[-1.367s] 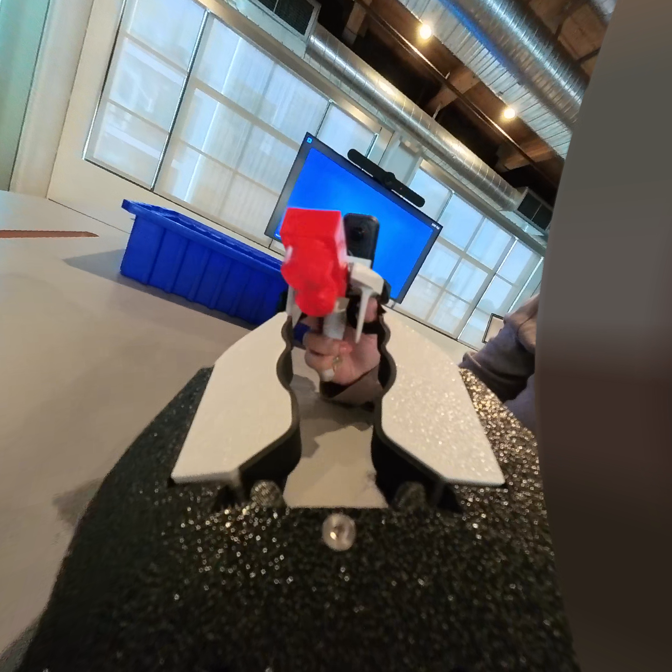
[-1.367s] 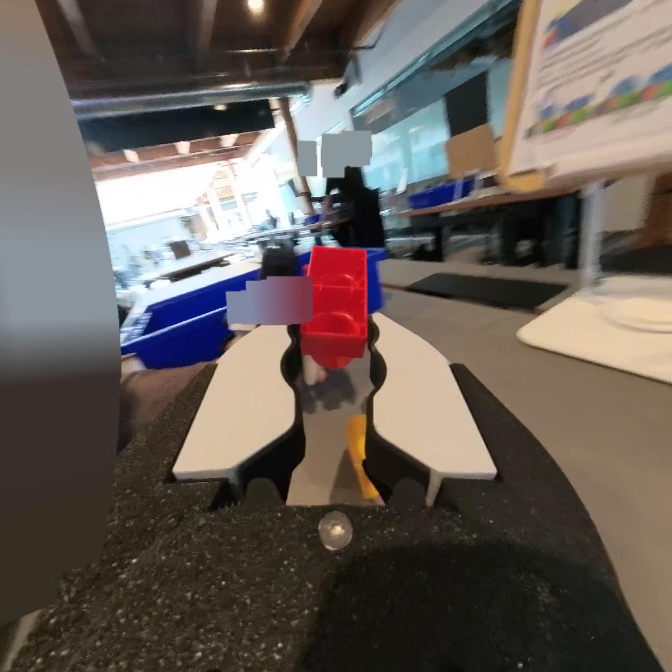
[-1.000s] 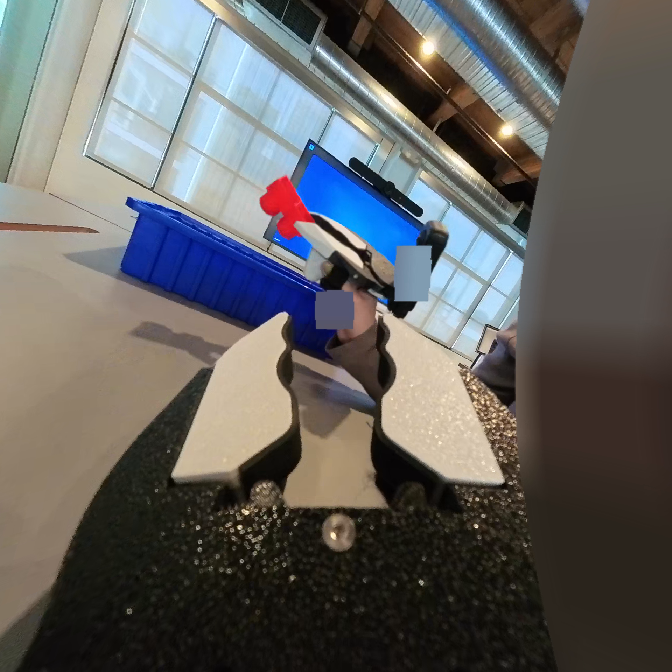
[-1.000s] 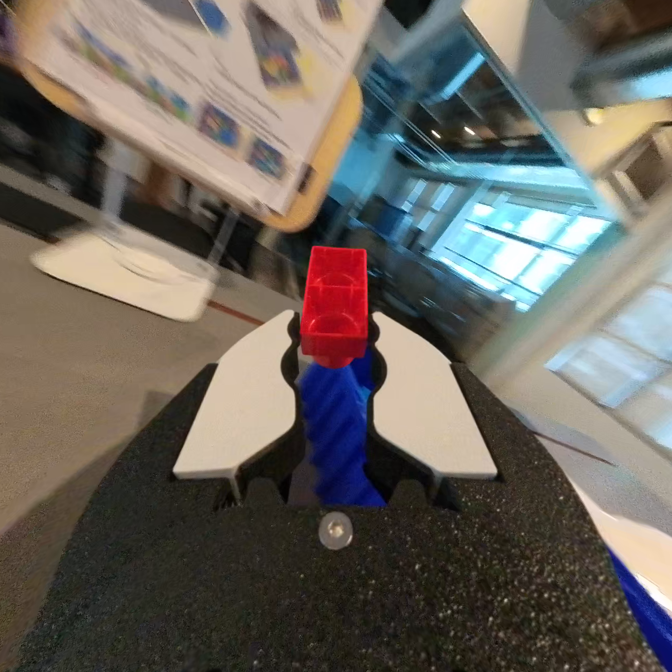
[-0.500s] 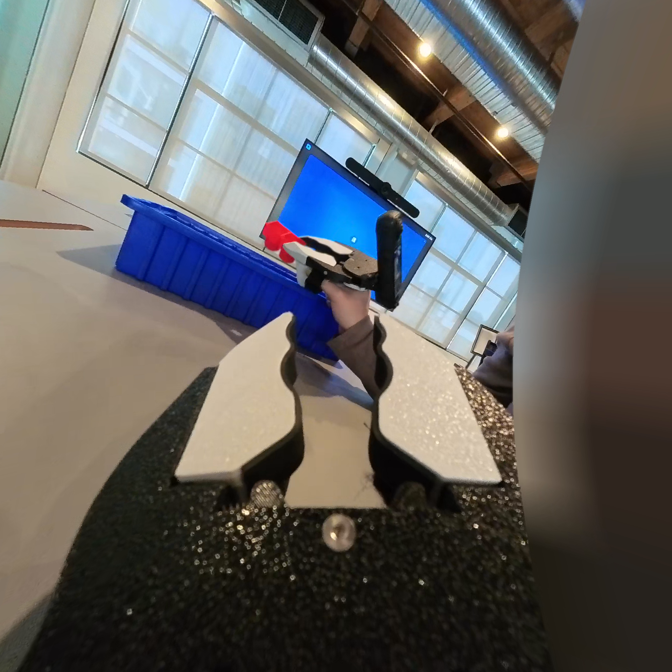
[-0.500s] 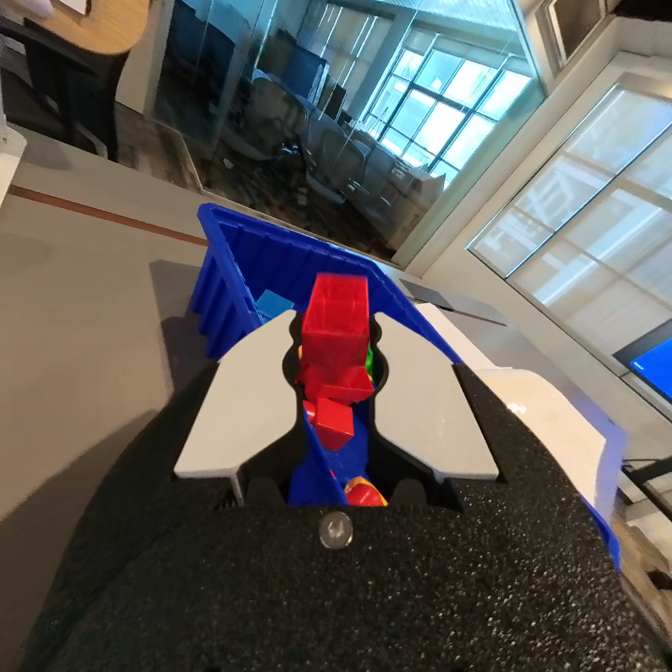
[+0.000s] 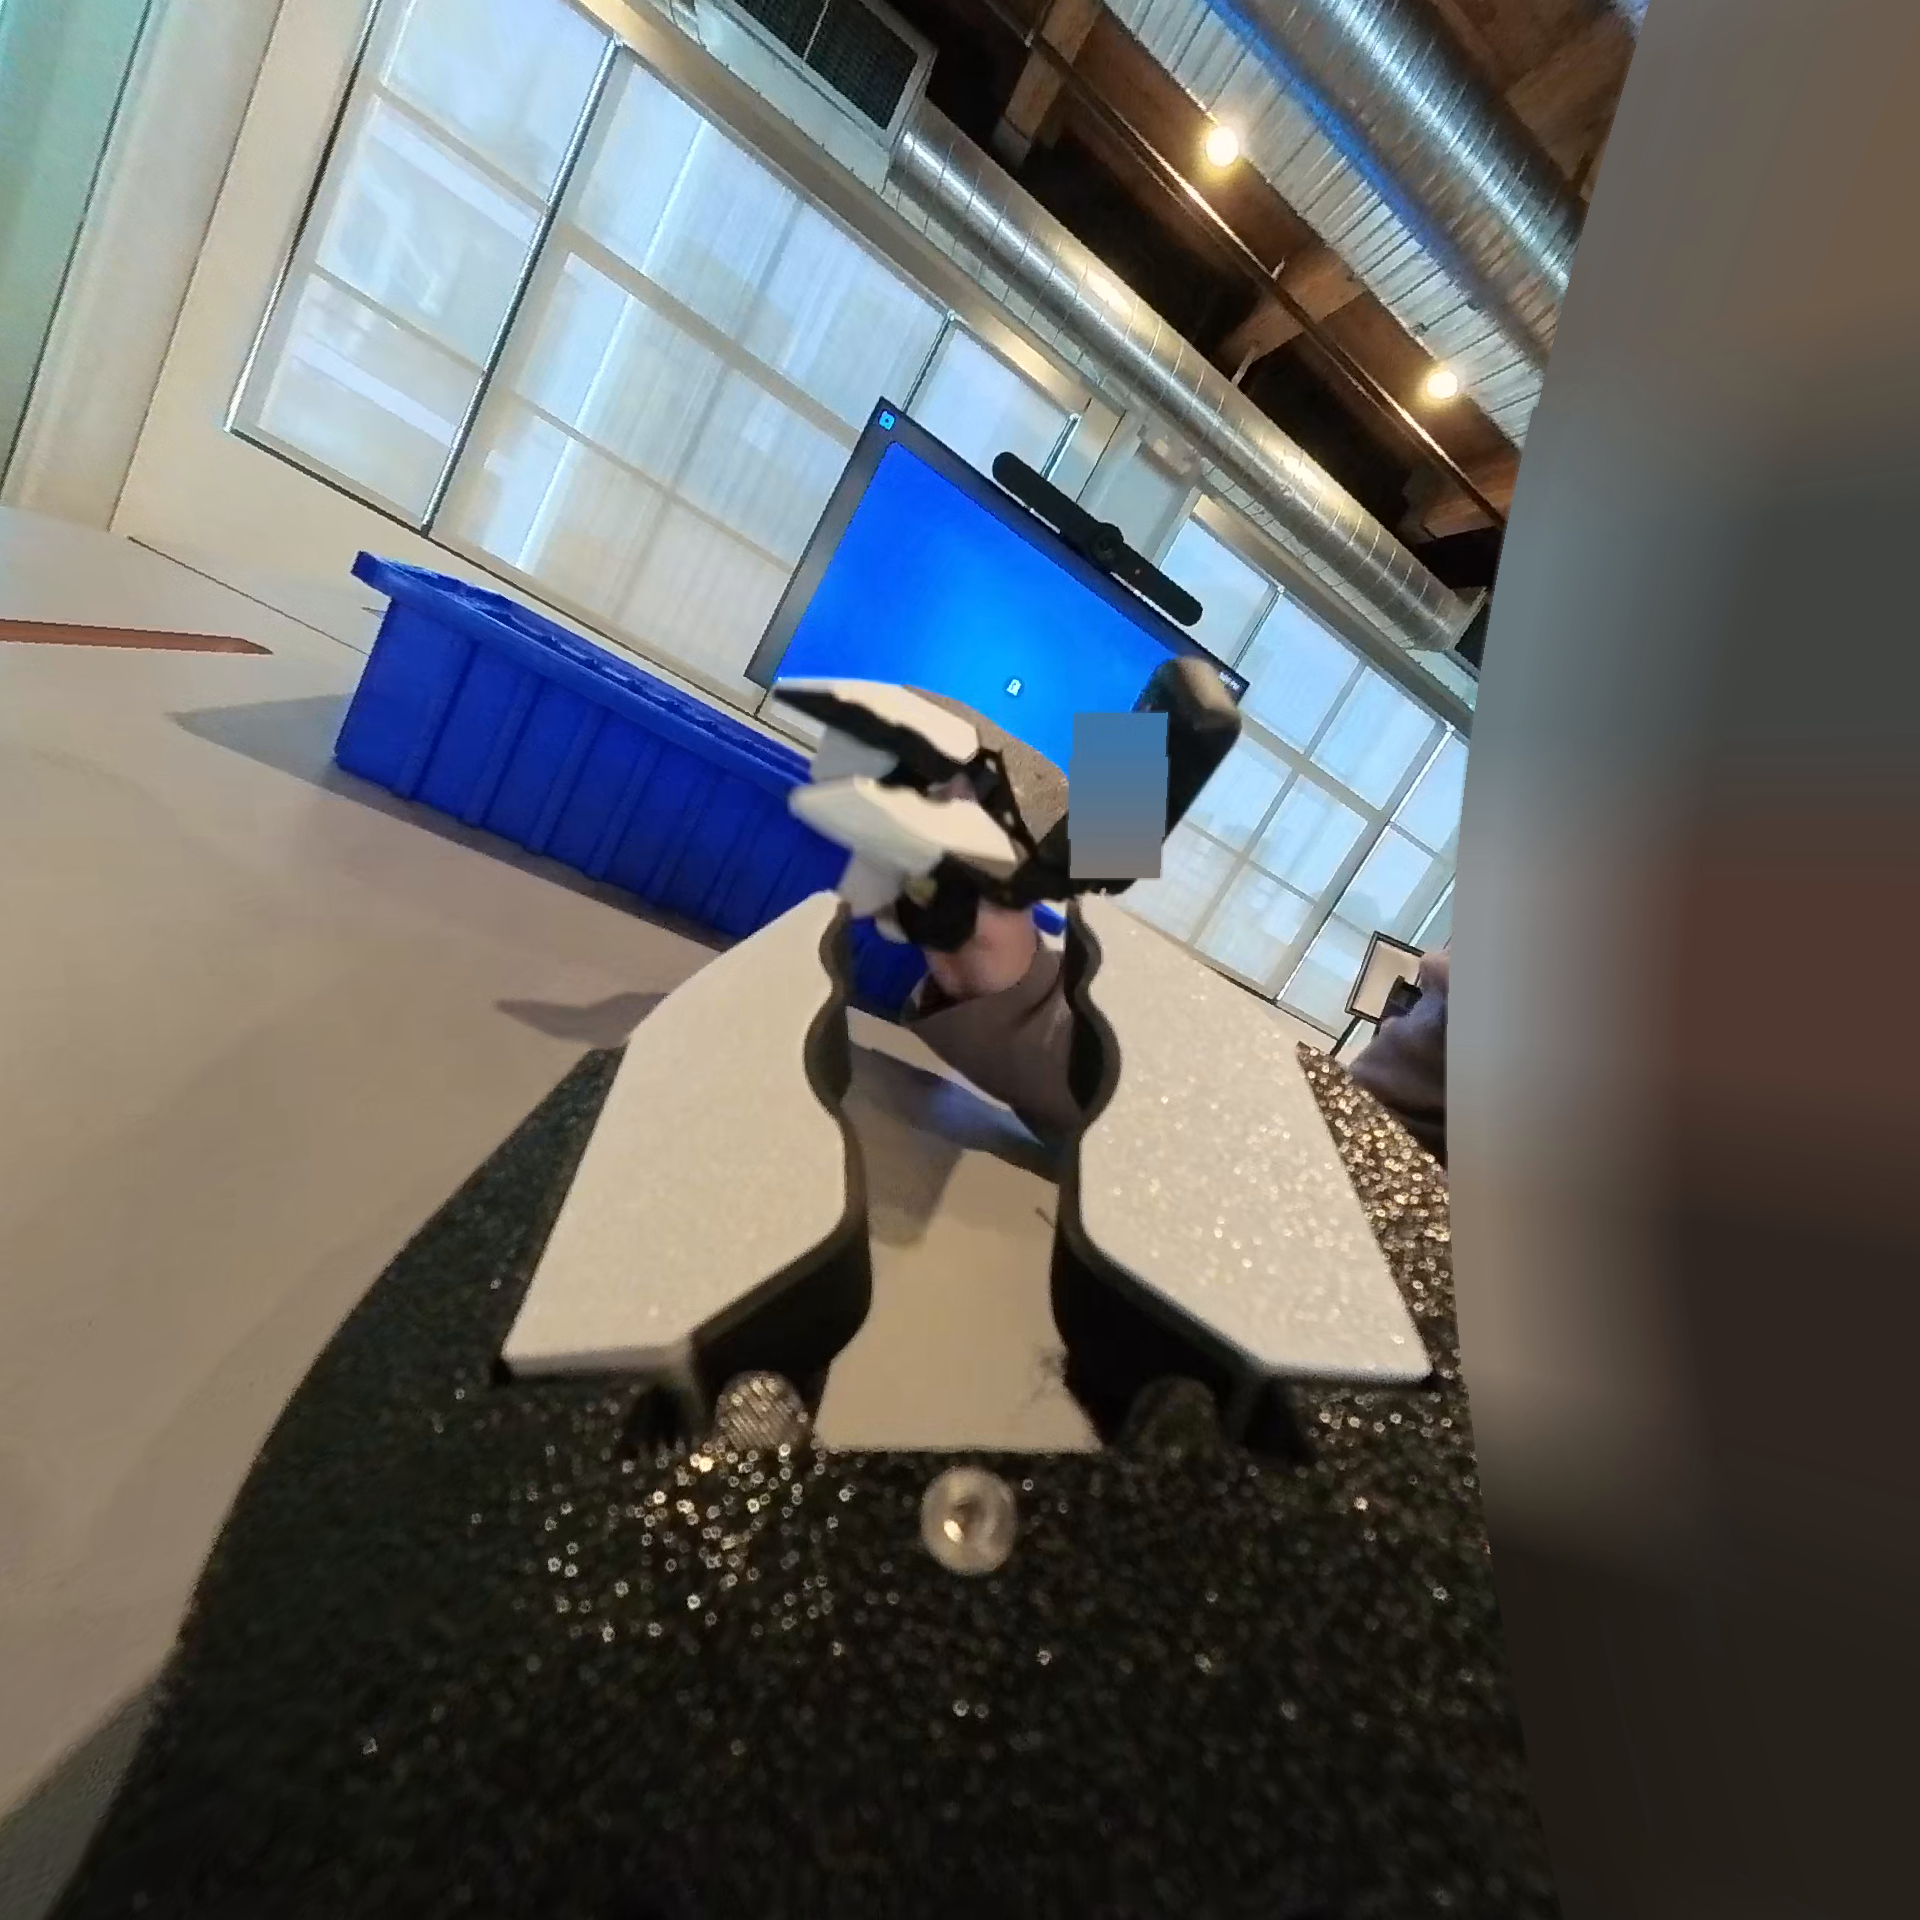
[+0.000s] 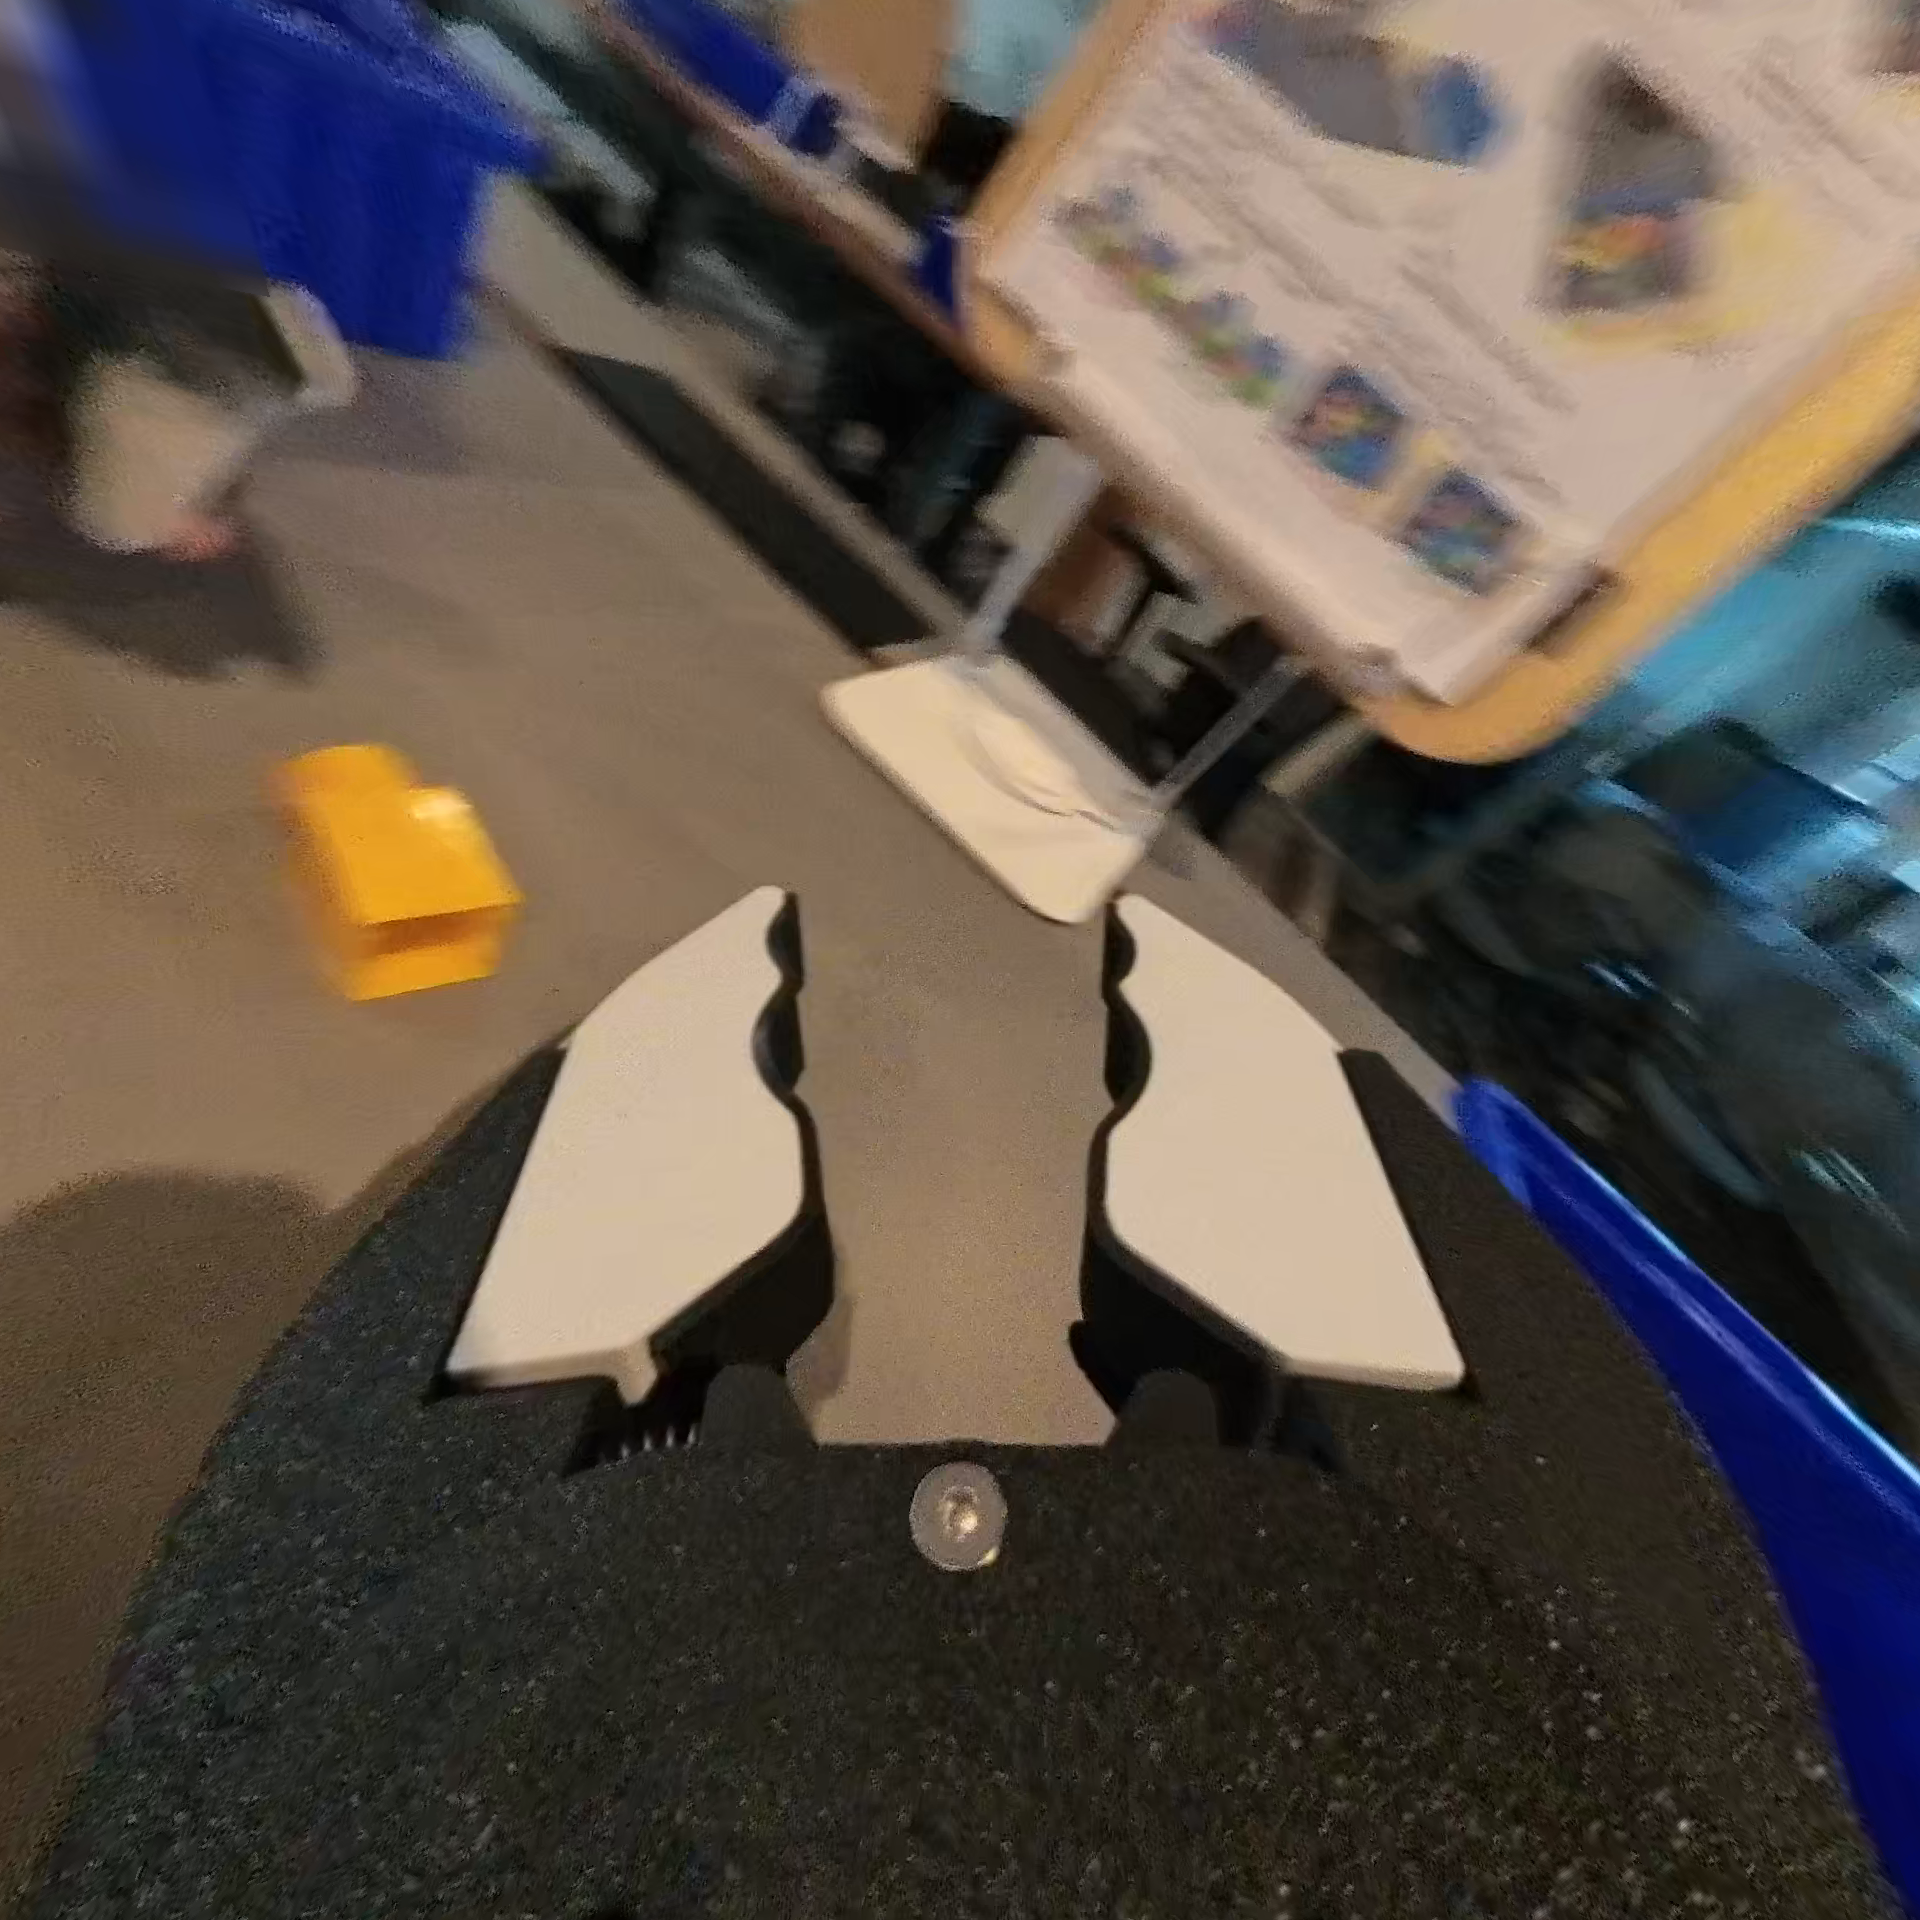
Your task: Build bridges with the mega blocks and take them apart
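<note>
A yellow mega block (image 8: 390, 871) lies on its side on the grey table, ahead and to the left of my right gripper (image 8: 951, 935). The right gripper is open and empty; it also shows in the left wrist view (image 7: 831, 758), held up in front of the blue bin (image 7: 582, 748), fingers apart. My left gripper (image 7: 956, 935) is open and empty, low over the table. The right wrist view is blurred by motion. The bin's blue rim (image 8: 1704, 1361) runs along that view's right edge. No red block shows.
A white stand base (image 8: 997, 790) carrying a tilted board with printed sheets (image 8: 1455, 312) sits on the table ahead of the right gripper. A blue screen (image 7: 977, 634) stands behind the bin. A blurred dark surface (image 7: 1714, 935) fills the left wrist view's right side.
The right gripper carried a red block over the bin, opened and let it go there. It has since swung away from the bin toward the table and the yellow block. The left gripper stayed put.
</note>
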`<control>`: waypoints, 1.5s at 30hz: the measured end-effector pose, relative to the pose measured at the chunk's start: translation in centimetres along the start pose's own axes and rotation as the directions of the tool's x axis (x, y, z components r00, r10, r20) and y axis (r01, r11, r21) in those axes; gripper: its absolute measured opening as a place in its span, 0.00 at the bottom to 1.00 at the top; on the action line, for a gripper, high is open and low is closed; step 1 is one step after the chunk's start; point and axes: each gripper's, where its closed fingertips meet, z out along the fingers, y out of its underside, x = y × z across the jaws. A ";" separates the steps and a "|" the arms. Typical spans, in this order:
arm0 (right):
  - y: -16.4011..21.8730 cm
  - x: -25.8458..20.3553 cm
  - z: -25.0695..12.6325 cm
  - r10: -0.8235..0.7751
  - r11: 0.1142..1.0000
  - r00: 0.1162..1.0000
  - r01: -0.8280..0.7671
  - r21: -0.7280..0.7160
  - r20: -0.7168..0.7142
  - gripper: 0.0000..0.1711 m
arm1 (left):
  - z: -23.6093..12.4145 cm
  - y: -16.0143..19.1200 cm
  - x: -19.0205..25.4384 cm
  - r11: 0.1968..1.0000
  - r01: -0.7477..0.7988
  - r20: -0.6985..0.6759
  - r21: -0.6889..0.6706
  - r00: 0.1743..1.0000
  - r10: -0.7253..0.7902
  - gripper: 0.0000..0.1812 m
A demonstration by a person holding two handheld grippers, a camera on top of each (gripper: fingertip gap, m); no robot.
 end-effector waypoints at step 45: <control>0.5 -11.6 3.4 0.317 0.948 0.800 -0.260 -0.181 0.510 0.20 | 0.0 0.1 0.0 1.000 0.021 -0.007 -0.003 1.000 -0.021 0.21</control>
